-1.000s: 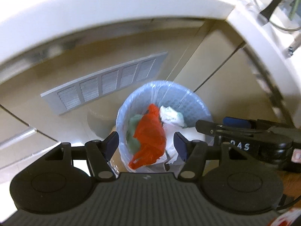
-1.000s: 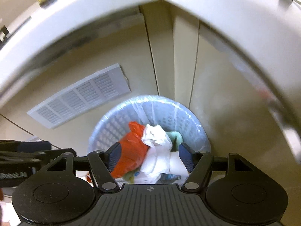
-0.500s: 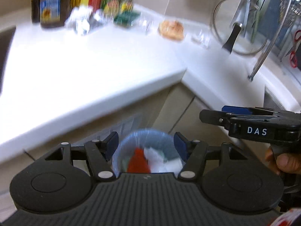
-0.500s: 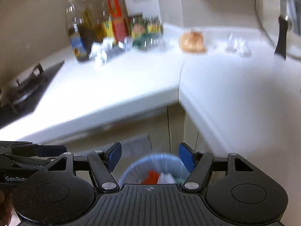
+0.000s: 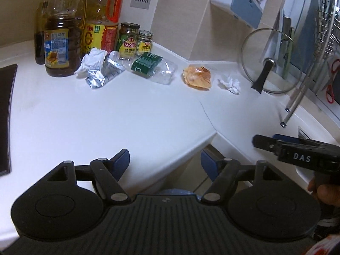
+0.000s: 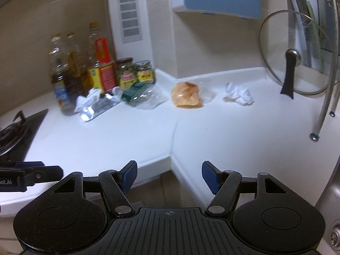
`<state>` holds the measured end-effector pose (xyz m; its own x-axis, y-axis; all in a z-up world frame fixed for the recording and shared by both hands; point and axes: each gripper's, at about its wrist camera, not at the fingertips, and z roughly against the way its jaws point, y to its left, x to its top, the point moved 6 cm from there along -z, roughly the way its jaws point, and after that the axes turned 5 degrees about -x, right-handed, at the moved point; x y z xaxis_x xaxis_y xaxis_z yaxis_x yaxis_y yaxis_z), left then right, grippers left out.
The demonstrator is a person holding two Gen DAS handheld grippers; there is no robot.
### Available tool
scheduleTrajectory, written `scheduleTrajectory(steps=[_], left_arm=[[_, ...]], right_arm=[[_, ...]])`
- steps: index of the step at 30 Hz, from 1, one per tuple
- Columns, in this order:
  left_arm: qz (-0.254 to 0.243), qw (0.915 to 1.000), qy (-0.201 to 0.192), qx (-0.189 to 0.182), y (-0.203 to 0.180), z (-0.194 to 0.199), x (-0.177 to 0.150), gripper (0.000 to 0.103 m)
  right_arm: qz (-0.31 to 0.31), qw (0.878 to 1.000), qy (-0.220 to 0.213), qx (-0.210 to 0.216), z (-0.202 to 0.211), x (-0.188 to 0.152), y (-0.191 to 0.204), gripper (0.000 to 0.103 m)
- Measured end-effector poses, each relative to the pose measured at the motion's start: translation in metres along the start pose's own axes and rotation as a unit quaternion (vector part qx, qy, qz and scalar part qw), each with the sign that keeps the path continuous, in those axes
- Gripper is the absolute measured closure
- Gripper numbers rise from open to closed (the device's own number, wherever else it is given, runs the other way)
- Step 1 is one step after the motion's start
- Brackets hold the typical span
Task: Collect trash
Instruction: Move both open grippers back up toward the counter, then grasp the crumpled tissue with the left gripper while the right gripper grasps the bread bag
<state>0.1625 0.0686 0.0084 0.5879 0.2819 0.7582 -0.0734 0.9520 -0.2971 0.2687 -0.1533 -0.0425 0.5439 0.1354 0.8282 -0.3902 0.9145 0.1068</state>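
The left gripper (image 5: 165,163) is empty, its jaws opening; the right gripper (image 6: 169,176) is spread, empty too. Both hang over the white counter (image 5: 127,114) edge. Ahead, nothing blocks the trash: an orange wrapper (image 6: 187,95), a crumpled tissue (image 6: 239,95), a clear plastic bag (image 5: 154,68) and a foil packet (image 5: 102,74) just beside the oil bottles (image 5: 61,42). A glass lid (image 6: 295,53) leans at right.

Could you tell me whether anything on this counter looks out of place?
Yes: litter lies loose on the white counter: a crumpled tissue, an orange wrapper, a crushed clear bottle and a foil packet beside the upright bottles.
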Motion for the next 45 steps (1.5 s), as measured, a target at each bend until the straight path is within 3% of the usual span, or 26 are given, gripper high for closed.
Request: scheduleTrajectory(steps=[11, 18, 24, 27, 32, 42, 45], left_arm=[[0.038, 0.9963, -0.022, 0.075, 0.015, -0.047, 0.043, 0.03], [0.063, 0.9879, -0.039, 0.136, 0.025, -0.062, 0.07, 0.029], [0.077, 0.9806, -0.031, 0.177, 0.037, -0.069, 0.073, 0.028], [0.073, 0.9793, -0.024, 0.187, 0.044, -0.075, 0.076, 0.028], [0.063, 0.9795, -0.022, 0.19, 0.062, -0.091, 0.096, 0.026], [0.029, 0.9765, -0.025, 0.212, 0.117, -0.138, 0.136, 0.026], [0.02, 0.9767, -0.024, 0.212, 0.13, -0.147, 0.146, 0.03]], right_arm=[[0.025, 0.999, -0.002, 0.025, -0.093, 0.065, -0.034, 0.036], [0.017, 0.998, 0.01, 0.053, -0.181, 0.109, -0.046, 0.036], [0.002, 0.998, 0.02, 0.063, -0.238, 0.125, -0.048, 0.036], [-0.008, 0.997, 0.031, 0.066, -0.254, 0.126, -0.048, 0.046], [-0.017, 0.998, 0.039, 0.056, -0.264, 0.124, -0.052, 0.075], [-0.008, 0.997, 0.051, 0.059, -0.209, 0.102, -0.054, 0.079], [-0.007, 0.997, 0.057, 0.058, -0.2, 0.096, -0.055, 0.079]])
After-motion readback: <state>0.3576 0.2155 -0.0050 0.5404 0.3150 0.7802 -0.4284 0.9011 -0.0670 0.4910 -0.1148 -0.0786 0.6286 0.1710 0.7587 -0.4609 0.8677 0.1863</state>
